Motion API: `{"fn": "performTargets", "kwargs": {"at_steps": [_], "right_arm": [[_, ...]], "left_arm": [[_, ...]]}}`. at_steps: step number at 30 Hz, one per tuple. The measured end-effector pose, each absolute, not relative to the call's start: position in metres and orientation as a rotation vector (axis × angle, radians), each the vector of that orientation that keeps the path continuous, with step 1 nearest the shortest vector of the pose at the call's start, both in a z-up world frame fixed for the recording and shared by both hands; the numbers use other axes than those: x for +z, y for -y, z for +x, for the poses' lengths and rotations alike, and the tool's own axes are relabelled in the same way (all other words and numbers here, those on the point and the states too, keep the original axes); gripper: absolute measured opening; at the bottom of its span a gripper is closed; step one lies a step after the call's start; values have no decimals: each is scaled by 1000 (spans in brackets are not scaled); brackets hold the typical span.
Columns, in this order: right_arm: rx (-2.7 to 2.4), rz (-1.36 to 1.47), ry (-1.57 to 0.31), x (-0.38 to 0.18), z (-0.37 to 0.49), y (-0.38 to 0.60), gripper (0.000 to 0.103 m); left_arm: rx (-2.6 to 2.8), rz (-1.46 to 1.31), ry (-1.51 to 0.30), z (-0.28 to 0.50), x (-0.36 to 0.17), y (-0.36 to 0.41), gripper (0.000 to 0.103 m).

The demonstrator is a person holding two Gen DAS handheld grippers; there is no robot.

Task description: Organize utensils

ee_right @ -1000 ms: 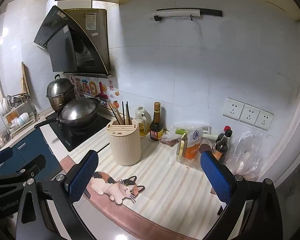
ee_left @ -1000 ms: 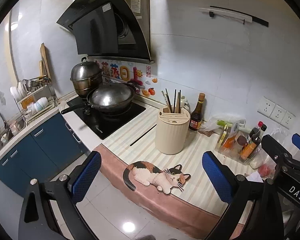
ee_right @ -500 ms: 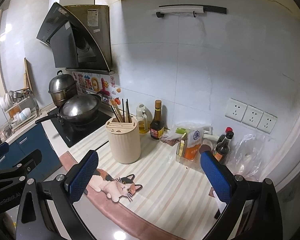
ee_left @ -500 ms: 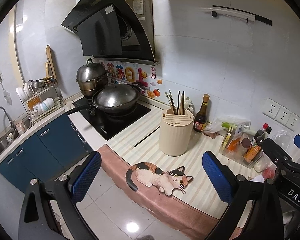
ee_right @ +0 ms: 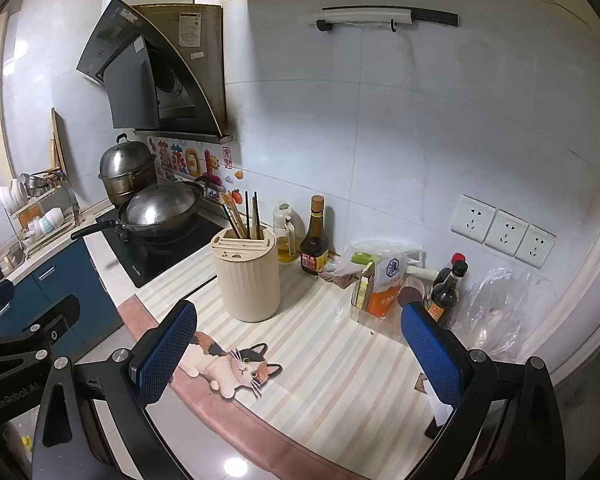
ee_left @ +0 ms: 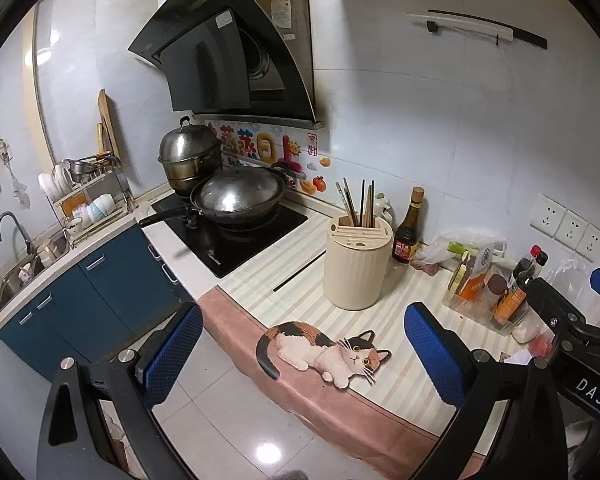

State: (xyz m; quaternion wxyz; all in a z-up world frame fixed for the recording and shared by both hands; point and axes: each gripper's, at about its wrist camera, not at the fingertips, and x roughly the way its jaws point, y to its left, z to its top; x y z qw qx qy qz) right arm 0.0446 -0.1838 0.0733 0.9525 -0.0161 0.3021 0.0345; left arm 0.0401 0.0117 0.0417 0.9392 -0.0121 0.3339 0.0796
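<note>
Both tools, left tool (ee_left: 302,354) and right tool (ee_right: 296,354), hang spread and empty short of the counter (ee_right: 340,368), so the approach is in hand: next, reaching the lone black chopstick (ee_left: 299,271) lying beside the cream chopstick holder (ee_left: 358,266).

one cream utensil holder (ee_left: 357,268) is being counted at frame centre | one loose black chopstick (ee_left: 299,271) lying left of it | three wall sockets (ee_right: 502,231) at right | two metal pots (ee_left: 220,184) at centre-left
</note>
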Motion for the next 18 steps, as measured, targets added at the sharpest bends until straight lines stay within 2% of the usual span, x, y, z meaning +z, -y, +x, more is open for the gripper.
{"fn": "performTargets", "kwargs": {"at_steps": [18], "right_arm": [[71, -33, -614, 73, 43, 182, 103]], "left_arm": [[169, -23, -673, 38, 47, -12, 103]]}}
